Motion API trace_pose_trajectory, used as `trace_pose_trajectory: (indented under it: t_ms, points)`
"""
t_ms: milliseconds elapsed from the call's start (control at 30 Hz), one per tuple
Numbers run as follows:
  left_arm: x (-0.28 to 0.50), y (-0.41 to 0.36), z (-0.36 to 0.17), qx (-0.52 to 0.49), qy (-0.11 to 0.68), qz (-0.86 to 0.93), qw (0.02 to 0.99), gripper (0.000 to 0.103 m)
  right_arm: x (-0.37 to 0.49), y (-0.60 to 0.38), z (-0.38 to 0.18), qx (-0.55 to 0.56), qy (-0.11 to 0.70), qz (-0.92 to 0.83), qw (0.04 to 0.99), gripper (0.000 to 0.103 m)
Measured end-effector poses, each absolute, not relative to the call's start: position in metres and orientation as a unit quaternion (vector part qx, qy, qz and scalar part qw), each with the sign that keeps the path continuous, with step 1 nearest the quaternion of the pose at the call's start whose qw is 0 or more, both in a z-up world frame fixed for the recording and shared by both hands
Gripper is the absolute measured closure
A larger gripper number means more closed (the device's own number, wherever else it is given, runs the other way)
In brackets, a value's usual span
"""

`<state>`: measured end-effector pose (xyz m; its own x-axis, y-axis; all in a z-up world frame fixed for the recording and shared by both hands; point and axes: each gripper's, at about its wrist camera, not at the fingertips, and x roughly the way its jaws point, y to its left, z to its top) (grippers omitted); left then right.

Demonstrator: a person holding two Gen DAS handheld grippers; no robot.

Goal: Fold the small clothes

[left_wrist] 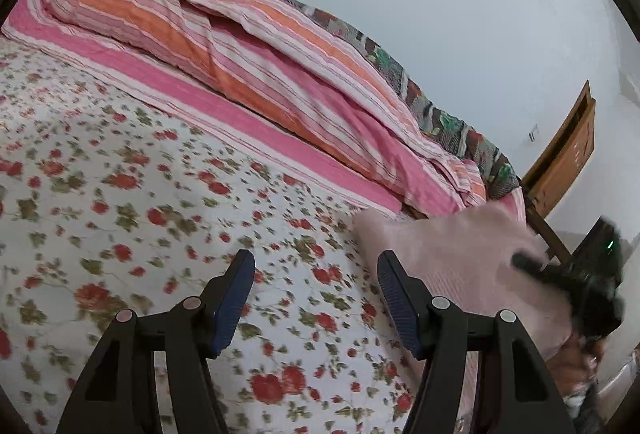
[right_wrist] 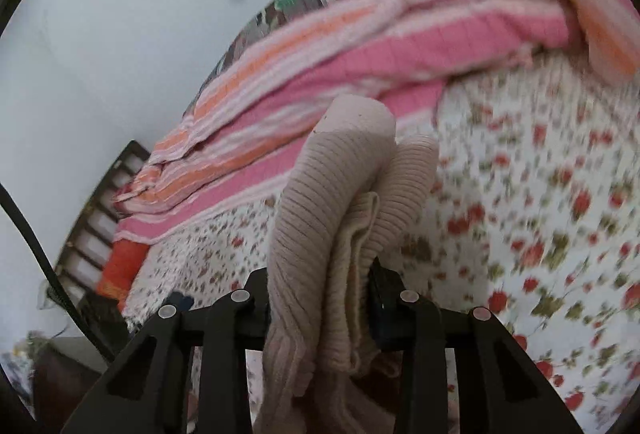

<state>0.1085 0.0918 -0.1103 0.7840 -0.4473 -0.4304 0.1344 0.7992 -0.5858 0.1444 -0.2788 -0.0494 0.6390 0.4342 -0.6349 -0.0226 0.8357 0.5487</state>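
Floral bed (left_wrist: pixel 120 193) below. Your right gripper (right_wrist: pixel 320 298) clamps bunched knit (right_wrist: pixel 344 193), long axis along jaws. Left gripper (left_wrist: pixel 316 298) wide apart, empty; knit lies right of it.

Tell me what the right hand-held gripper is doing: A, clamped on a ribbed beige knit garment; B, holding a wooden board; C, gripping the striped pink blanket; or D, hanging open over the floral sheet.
A: in the right wrist view the right hand-held gripper is shut on the ribbed beige garment bunched between its fingers.
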Motion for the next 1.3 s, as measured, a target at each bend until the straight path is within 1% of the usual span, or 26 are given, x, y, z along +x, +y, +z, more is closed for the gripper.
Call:
trace_pose_trajectory:
  t_ms: [133, 200, 300, 367, 433, 500, 567, 600, 633, 700, 733, 800, 900, 1033, 1167, 1200, 1233, 1267, 1300]
  points:
    - [0.104, 0.107, -0.105, -0.279, 0.27, -0.148, 0.91, 0.042, 0.158, -0.239, -0.014, 0.181, 0.392, 0.091, 0.897, 0.069]
    - [0.103, 0.113, -0.105, -0.281, 0.268, -0.141, 0.911, 0.042, 0.165, -0.224, -0.007, 0.167, 0.389, 0.087, 0.902, 0.069]
    - [0.101, 0.122, -0.104, -0.28, 0.267, -0.128, 0.913, 0.042, 0.179, -0.205, 0.0, 0.184, 0.376, 0.112, 0.901, 0.069]
    - [0.099, 0.126, -0.104, -0.278, 0.268, -0.123, 0.914, 0.042, 0.188, -0.202, -0.001, 0.238, 0.352, 0.166, 0.89, 0.069]
    - [0.098, 0.129, -0.106, -0.278, 0.272, -0.12, 0.914, 0.042, 0.197, -0.209, -0.017, 0.303, 0.339, 0.201, 0.868, 0.069]
    - [0.099, 0.129, -0.108, -0.278, 0.276, -0.118, 0.913, 0.042, 0.21, -0.219, -0.052, 0.347, 0.36, 0.204, 0.842, 0.067]
    - [0.101, 0.128, -0.11, -0.276, 0.28, -0.116, 0.912, 0.042, 0.221, -0.226, -0.099, 0.346, 0.408, 0.183, 0.825, 0.064]
    - [0.102, 0.125, -0.11, -0.274, 0.283, -0.118, 0.911, 0.042, 0.224, -0.227, -0.113, 0.342, 0.428, 0.171, 0.819, 0.062]
    - [0.102, 0.123, -0.111, -0.272, 0.286, -0.121, 0.911, 0.042, 0.228, -0.233, -0.137, 0.327, 0.464, 0.144, 0.81, 0.061]
    - [0.106, 0.112, -0.112, -0.258, 0.296, -0.134, 0.91, 0.042, 0.224, -0.244, -0.156, 0.315, 0.486, 0.117, 0.807, 0.059]
    - [0.107, 0.105, -0.113, -0.246, 0.304, -0.144, 0.909, 0.042, 0.218, -0.251, -0.156, 0.321, 0.472, 0.127, 0.811, 0.057]
    - [0.108, 0.085, -0.113, -0.204, 0.321, -0.158, 0.911, 0.042, 0.203, -0.262, -0.145, 0.309, 0.45, 0.142, 0.826, 0.057]
    - [0.101, 0.063, -0.115, -0.151, 0.32, -0.17, 0.92, 0.042, 0.177, -0.267, -0.121, 0.25, 0.415, 0.14, 0.863, 0.057]
    - [0.098, 0.055, -0.121, -0.14, 0.33, -0.174, 0.917, 0.042, 0.157, -0.258, -0.1, 0.204, 0.39, 0.147, 0.886, 0.057]
    - [0.099, 0.053, -0.126, -0.138, 0.338, -0.166, 0.916, 0.042, 0.165, -0.236, -0.101, 0.158, 0.392, 0.146, 0.894, 0.058]
    - [0.1, 0.054, -0.127, -0.14, 0.338, -0.167, 0.915, 0.042, 0.172, -0.231, -0.106, 0.153, 0.399, 0.142, 0.893, 0.063]
    - [0.1, 0.055, -0.128, -0.144, 0.338, -0.168, 0.915, 0.042, 0.181, -0.226, -0.114, 0.147, 0.414, 0.132, 0.889, 0.083]
    - [0.101, 0.056, -0.128, -0.147, 0.338, -0.168, 0.914, 0.042, 0.19, -0.223, -0.122, 0.143, 0.433, 0.124, 0.881, 0.091]
    - [0.101, 0.057, -0.129, -0.152, 0.339, -0.167, 0.913, 0.042, 0.193, -0.222, -0.123, 0.147, 0.437, 0.132, 0.878, 0.091]
